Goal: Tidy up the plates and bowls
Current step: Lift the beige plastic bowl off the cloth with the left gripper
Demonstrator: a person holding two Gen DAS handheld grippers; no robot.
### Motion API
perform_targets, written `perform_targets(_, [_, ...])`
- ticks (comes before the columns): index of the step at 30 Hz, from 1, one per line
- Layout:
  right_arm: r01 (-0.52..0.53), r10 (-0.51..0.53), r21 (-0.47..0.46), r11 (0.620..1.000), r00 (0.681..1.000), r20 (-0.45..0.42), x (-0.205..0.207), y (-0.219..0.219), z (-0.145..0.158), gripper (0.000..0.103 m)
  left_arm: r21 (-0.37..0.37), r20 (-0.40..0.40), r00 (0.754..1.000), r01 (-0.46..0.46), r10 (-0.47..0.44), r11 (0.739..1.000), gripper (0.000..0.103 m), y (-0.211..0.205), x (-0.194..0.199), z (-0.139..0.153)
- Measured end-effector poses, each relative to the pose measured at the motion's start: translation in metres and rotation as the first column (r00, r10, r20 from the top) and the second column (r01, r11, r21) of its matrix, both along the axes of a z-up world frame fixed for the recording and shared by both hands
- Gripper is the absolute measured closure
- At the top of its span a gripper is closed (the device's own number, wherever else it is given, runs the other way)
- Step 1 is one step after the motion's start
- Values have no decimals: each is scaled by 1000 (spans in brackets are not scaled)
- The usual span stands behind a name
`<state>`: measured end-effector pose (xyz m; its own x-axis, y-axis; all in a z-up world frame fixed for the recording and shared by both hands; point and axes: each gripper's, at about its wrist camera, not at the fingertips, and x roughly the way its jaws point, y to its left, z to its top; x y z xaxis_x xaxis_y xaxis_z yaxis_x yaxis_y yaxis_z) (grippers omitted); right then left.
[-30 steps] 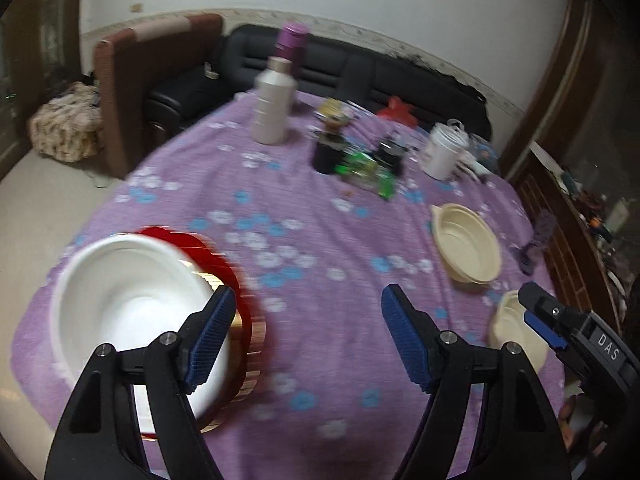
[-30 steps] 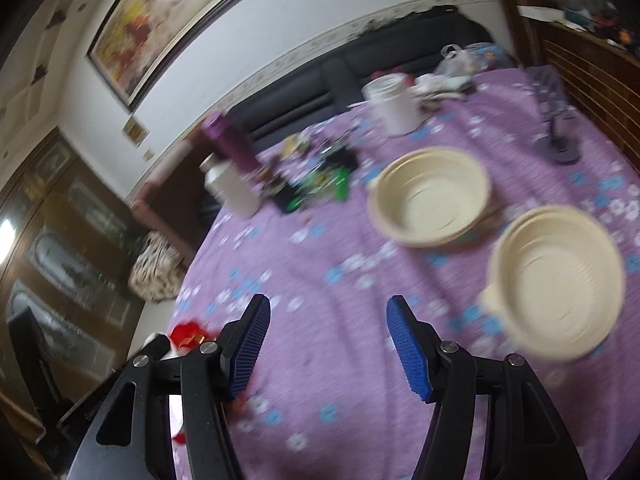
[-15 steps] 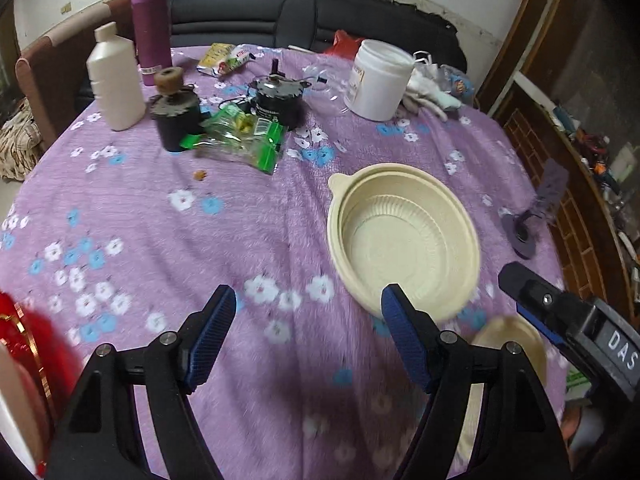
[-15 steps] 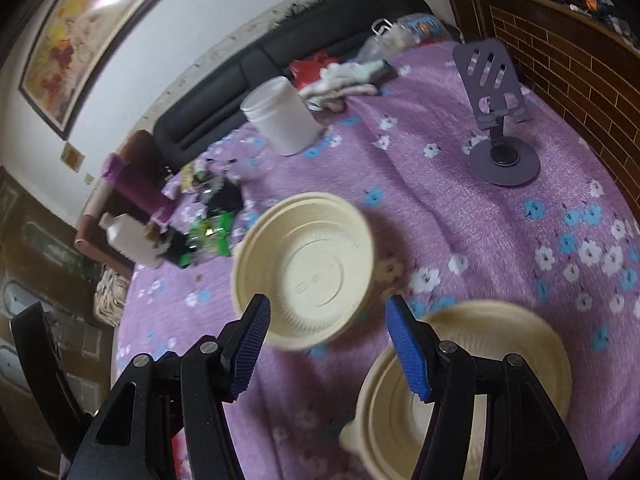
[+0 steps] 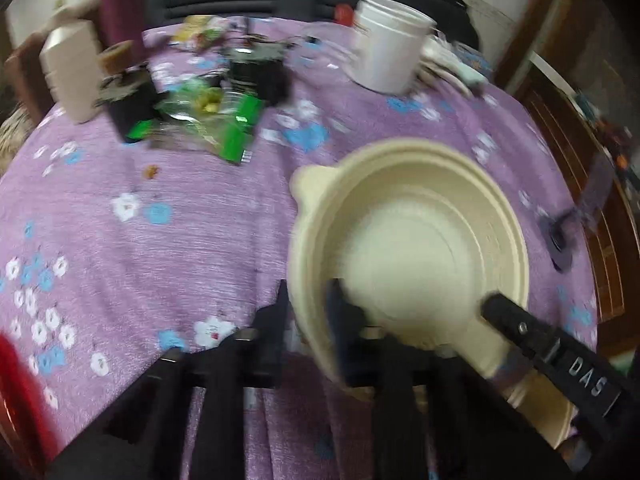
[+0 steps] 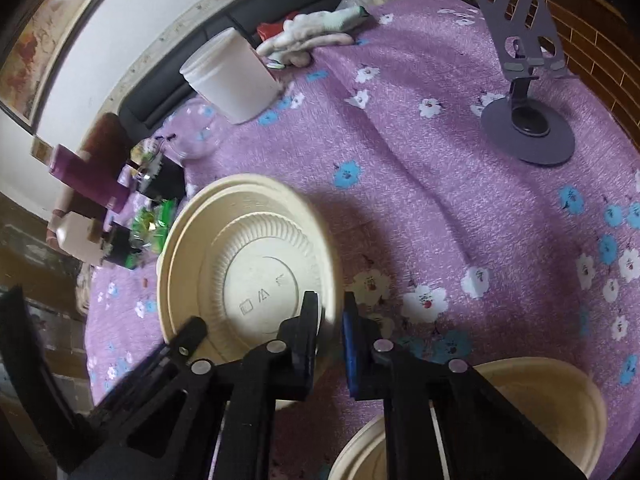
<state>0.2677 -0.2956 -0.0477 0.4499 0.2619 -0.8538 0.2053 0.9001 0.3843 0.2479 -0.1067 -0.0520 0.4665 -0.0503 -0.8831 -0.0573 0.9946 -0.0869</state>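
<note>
A cream bowl (image 5: 412, 240) stands on the purple flowered tablecloth. My left gripper (image 5: 306, 320) is shut on its near left rim, one finger outside and one inside. In the right wrist view the same bowl (image 6: 248, 264) shows, and my right gripper (image 6: 330, 322) is shut on its right rim. A second cream bowl (image 6: 532, 396) lies at the lower right, under the right gripper, also seen in the left wrist view (image 5: 532, 408). The left view is motion-blurred.
A white tub (image 5: 388, 52), a purple flask (image 5: 118, 4), a white bottle (image 5: 68, 72), dark jars and green packets (image 5: 224, 120) crowd the far side. A purple phone stand (image 6: 524, 92) stands at right. A red plate edge (image 5: 16, 392) shows at lower left.
Both grippers moved in on the cream bowl and closed on opposite sides of its rim. The red plate with the white bowl slid out of the left view.
</note>
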Motion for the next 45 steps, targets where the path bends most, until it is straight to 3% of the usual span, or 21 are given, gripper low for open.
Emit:
perform_targets(13, [-32,33,-15,999,996,88,-64,27,31,92,6,60,998,-1,1,1000,90,27,-54,27])
perform_targets(31, [-22,19,20,1000,988,155,-171,45,36,91,11,101,993,59,-60,998,90,46,-136,33])
perform_targets(45, [-25,22,18,1000,988,153,-215,60,28,91,9,93,993,72,-72,997,90,61,-173,24])
